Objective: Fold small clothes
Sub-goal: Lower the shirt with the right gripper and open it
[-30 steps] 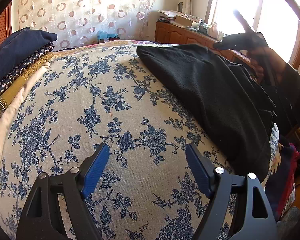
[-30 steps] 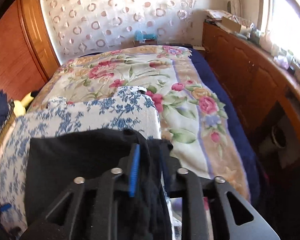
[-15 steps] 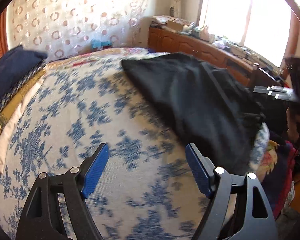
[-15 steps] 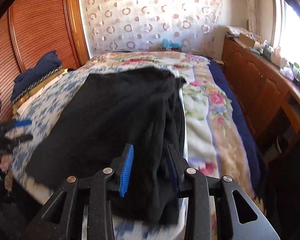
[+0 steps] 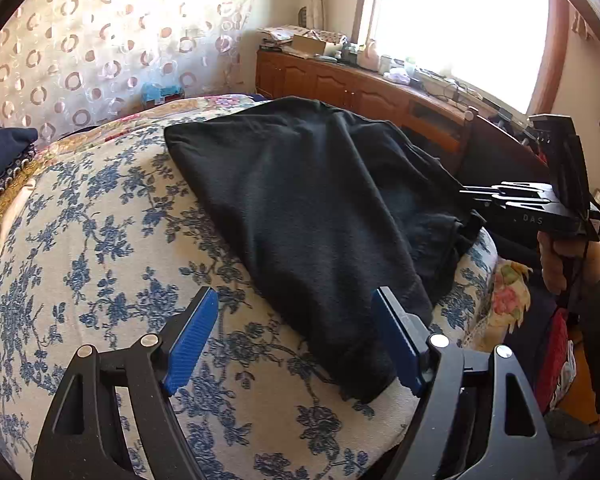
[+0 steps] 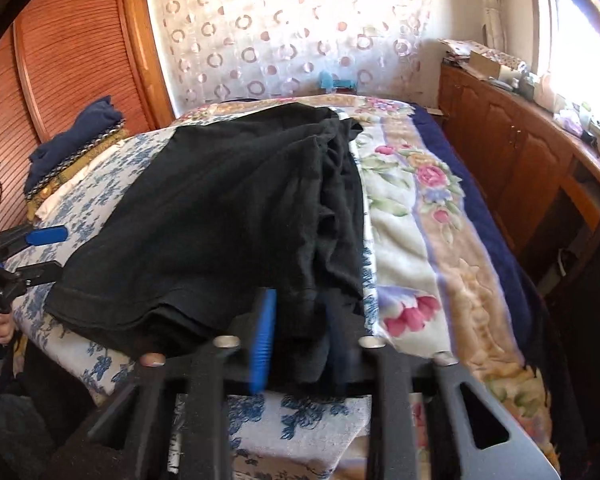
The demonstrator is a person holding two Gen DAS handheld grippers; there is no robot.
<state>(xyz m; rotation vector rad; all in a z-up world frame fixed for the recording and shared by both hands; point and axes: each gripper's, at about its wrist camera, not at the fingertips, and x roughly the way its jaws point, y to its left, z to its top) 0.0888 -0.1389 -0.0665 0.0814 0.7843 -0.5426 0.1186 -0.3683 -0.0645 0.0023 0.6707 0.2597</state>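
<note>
1. Far left, a stack of folded fabrics, navy on top, sits at the edge of the blue-flowered cover on the bed.
2. The left gripper hovers low over that cover, its blue-padded fingers spread wide and holding nothing; the right-hand pad sits just at the near hem of the black garment.
3. That garment lies spread across the middle of the flowered cover, running from the far side down to the near corner, bunched in folds along its right edge.
4. Further right, the right gripper comes in side-on at the garment's bunched edge, a hand wrapped round its grip.
5. Switch to the right wrist view: the right gripper has its fingers drawn close with a wad of the black garment between them. It looks pinched, though the blur makes the contact hard to confirm.
6. In that view the left gripper waits at the far left edge, fingers apart.
7. Right of the garment runs the rose-patterned blanket, then the wooden cabinets under the bright window.
</note>
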